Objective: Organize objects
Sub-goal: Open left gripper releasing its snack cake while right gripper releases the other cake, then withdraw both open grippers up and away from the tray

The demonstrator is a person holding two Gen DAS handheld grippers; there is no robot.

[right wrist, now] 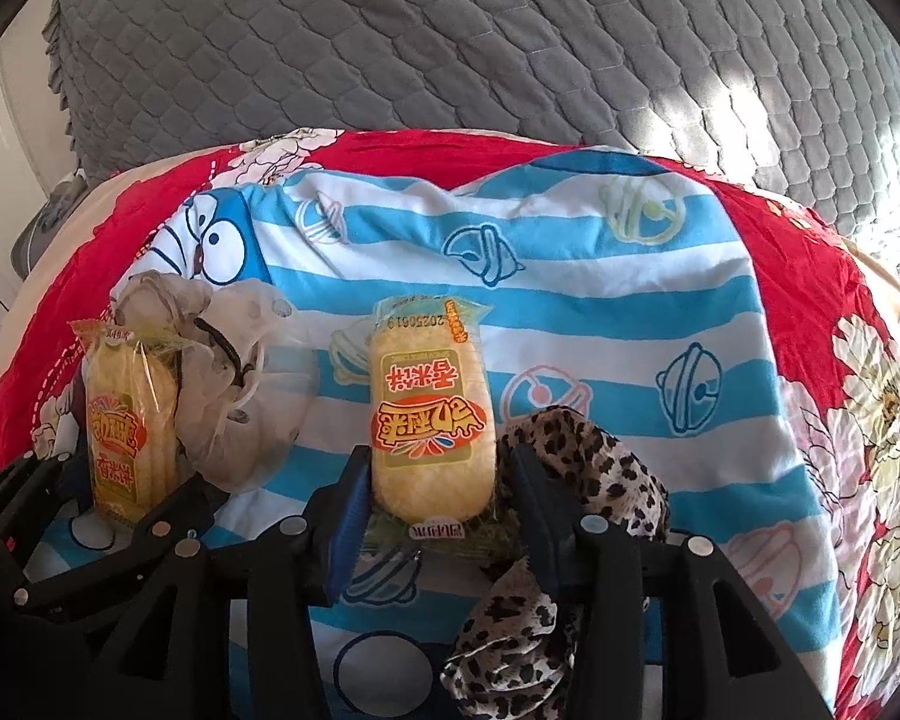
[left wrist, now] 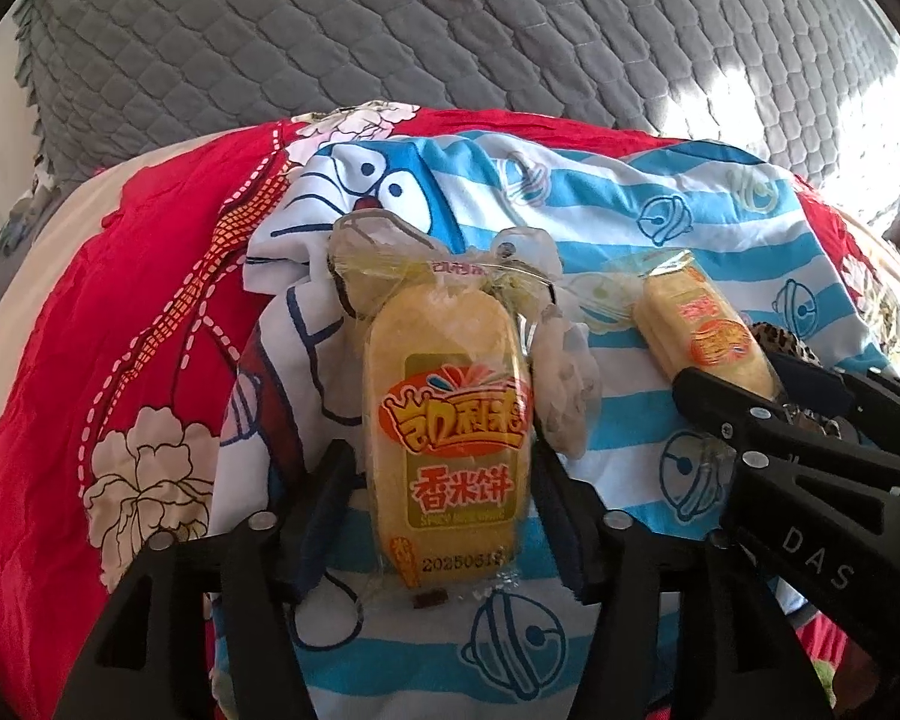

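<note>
Two yellow rice-cracker packets lie over a blue-striped cartoon cloth [left wrist: 630, 222]. My left gripper [left wrist: 441, 474] is shut on one packet [left wrist: 447, 414], label upright, its fingers [left wrist: 324, 498] at both sides. My right gripper [right wrist: 432, 480] is shut on the other packet [right wrist: 429, 414], label upside down. In the left wrist view the right gripper [left wrist: 744, 384] holds its packet [left wrist: 705, 324] at the right. In the right wrist view the left gripper's packet [right wrist: 126, 420] shows at the left.
A translucent mesh pouch [right wrist: 234, 372] lies between the two packets. A leopard-print cloth [right wrist: 588, 474] lies under the right gripper. A red floral sheet [left wrist: 120, 360] lies under the striped cloth. A grey quilted cover [left wrist: 450, 30] is behind.
</note>
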